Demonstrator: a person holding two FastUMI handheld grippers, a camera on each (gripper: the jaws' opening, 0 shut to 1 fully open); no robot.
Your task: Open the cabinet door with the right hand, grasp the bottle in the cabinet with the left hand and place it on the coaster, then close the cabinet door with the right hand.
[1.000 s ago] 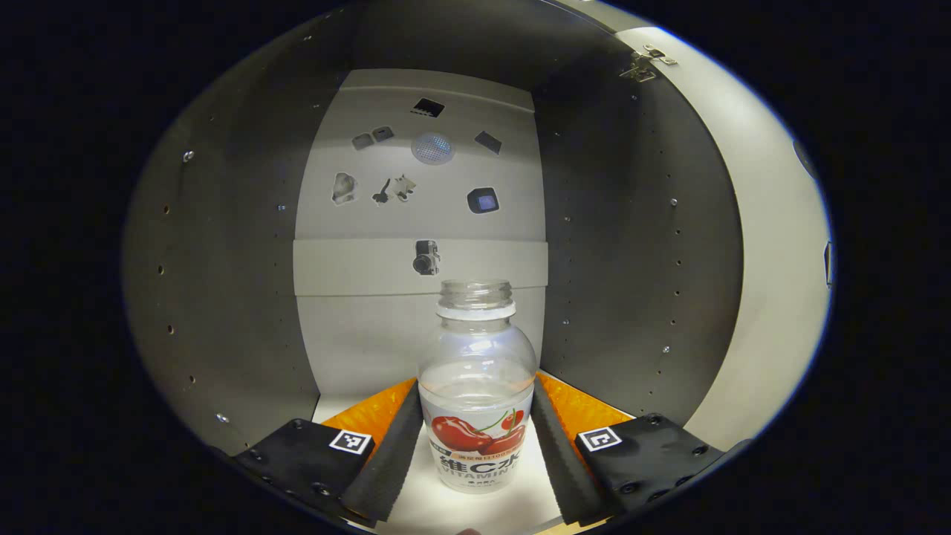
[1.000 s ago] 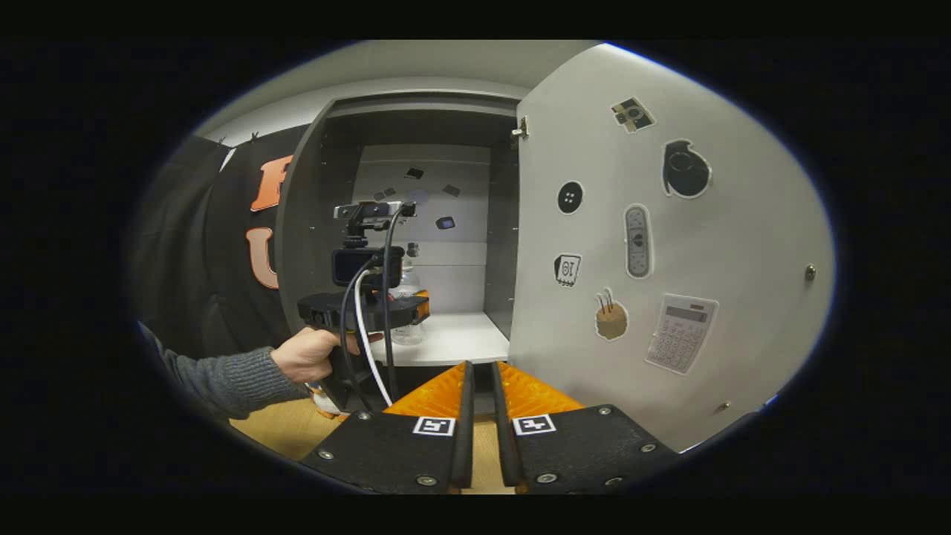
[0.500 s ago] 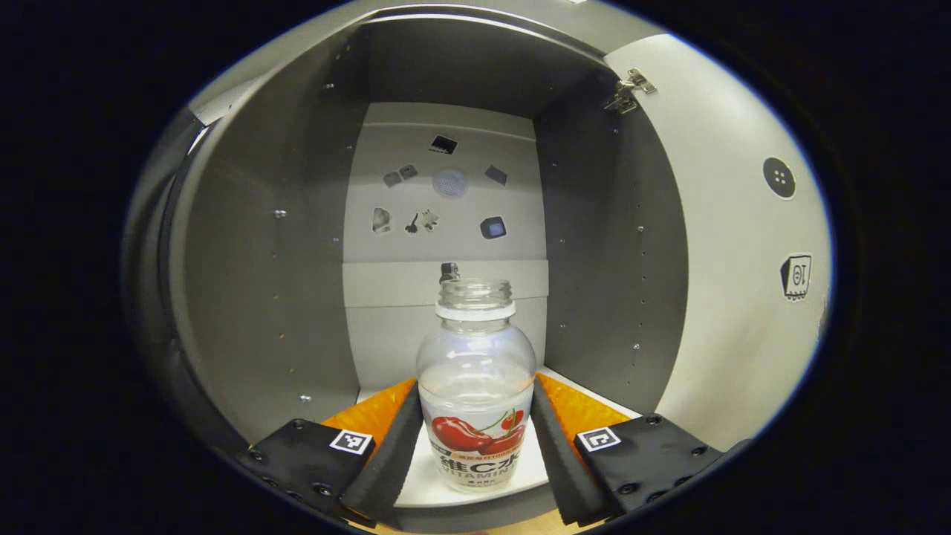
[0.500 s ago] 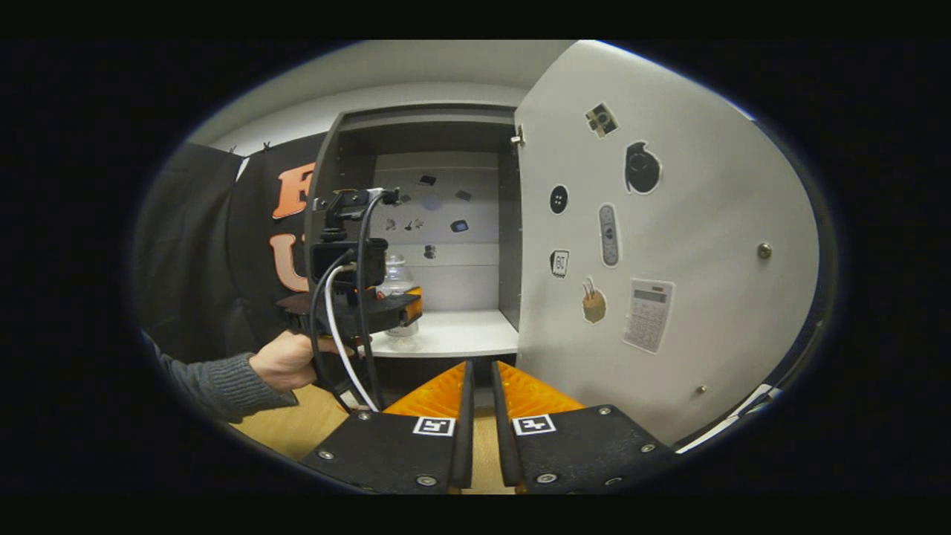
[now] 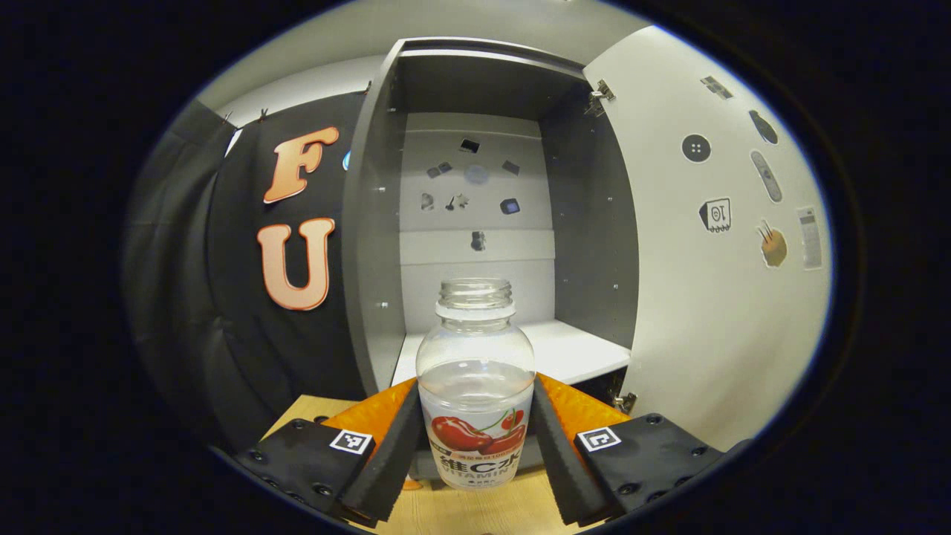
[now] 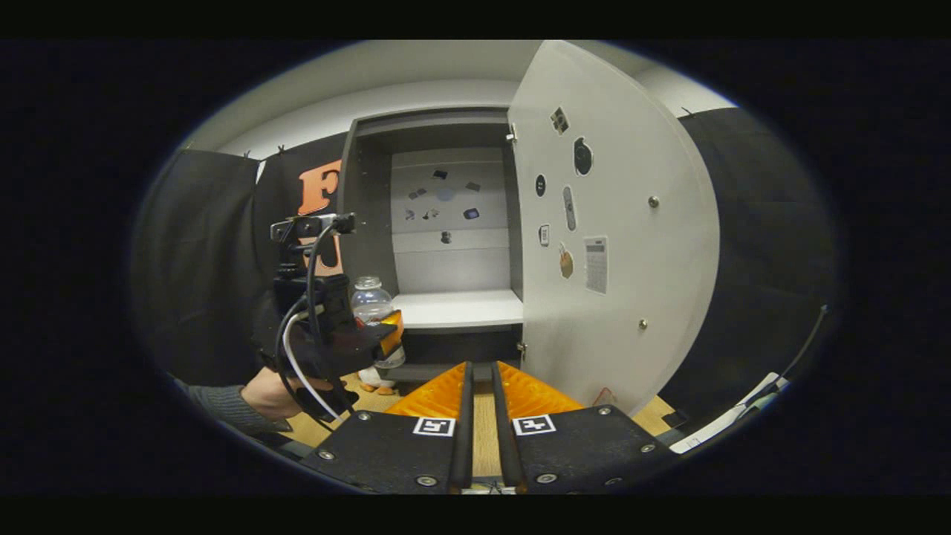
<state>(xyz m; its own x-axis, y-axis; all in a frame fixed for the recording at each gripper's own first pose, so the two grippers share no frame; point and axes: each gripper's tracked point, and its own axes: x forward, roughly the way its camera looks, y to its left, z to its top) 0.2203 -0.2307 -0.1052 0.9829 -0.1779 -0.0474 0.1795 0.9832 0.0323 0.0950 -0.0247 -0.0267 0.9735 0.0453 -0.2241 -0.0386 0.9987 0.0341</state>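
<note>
Since a second ago the left gripper [image 5: 475,435] has been drawing back out of the cabinet [image 5: 475,74] — the booth's black cloth is now showing at the left and the wooden surface [image 5: 475,513] is lying under the bottle [image 5: 475,386], where the white shelf [image 5: 572,353] was before. In the right gripper view a hand [image 6: 267,391] in a grey sleeve is holding that gripper [image 6: 386,338] out in front of the cabinet's left edge, the bottle [image 6: 370,297] riding between its fingers above the surface. The fingers are pinching the bottle's labelled lower half on both sides; it is standing upright, uncapped and clear. The label is showing red cherries and the letters "C" and "VITAMIN". Further right, the cabinet door [image 6: 617,245] is standing wide open, stickers dotted over its inner face. The right gripper [image 6: 479,427] is hanging back from the cabinet — its fingers pressed almost together, holding nothing.
</note>
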